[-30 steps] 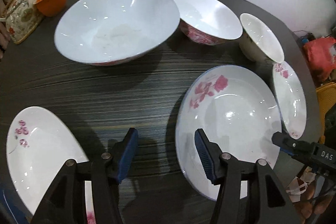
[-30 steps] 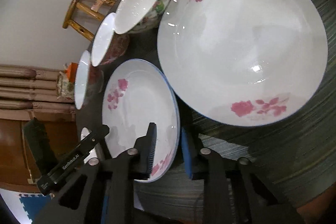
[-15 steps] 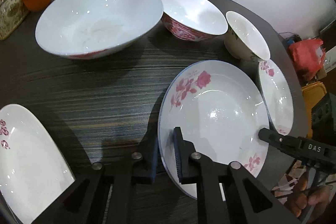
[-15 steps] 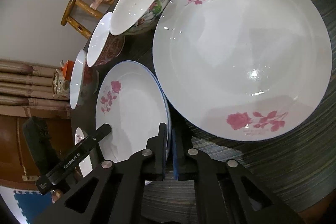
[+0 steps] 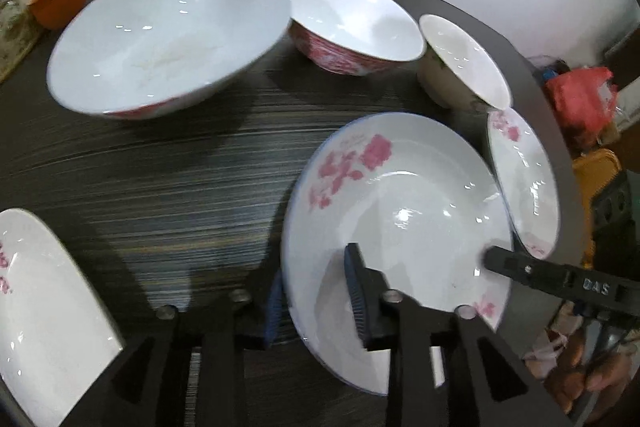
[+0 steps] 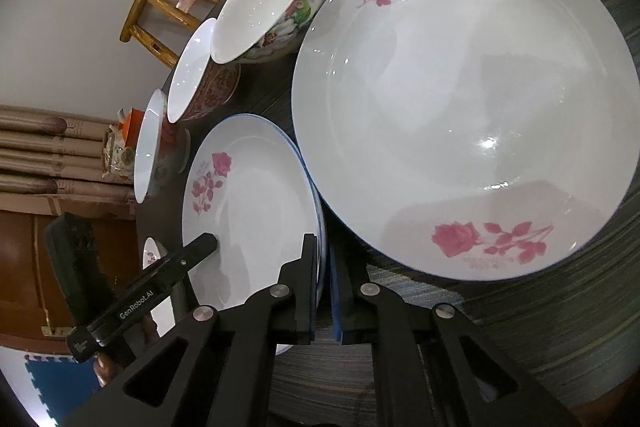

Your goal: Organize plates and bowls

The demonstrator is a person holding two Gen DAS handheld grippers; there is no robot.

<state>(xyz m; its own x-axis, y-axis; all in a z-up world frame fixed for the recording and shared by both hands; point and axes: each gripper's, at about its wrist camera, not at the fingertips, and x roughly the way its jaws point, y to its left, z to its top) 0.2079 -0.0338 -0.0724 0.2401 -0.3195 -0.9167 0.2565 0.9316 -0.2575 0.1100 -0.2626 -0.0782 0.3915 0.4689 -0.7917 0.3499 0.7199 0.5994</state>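
Dark striped surface (image 5: 168,195): left hand-held gripper (image 5: 316,301), jaws opening, straddles the near rim of a rose plate (image 5: 400,211); right hand-held gripper (image 6: 324,287) is clamped on that plate's opposite rim, beside a larger plate (image 6: 460,99) and three bowls.

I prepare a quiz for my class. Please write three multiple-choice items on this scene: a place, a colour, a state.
1. Which bowl stands between the largest bowl and the flowered bowl? A) red-patterned bowl B) black bowl C) none
2. The roses on the small plate are: A) blue B) pink C) yellow
3. The right gripper is: A) open over a bowl B) shut on the small plate's rim C) out of view
Key: 1A, it sits in their row; 2B, pink petals show; 3B, the rim lies pinched between its fingers.
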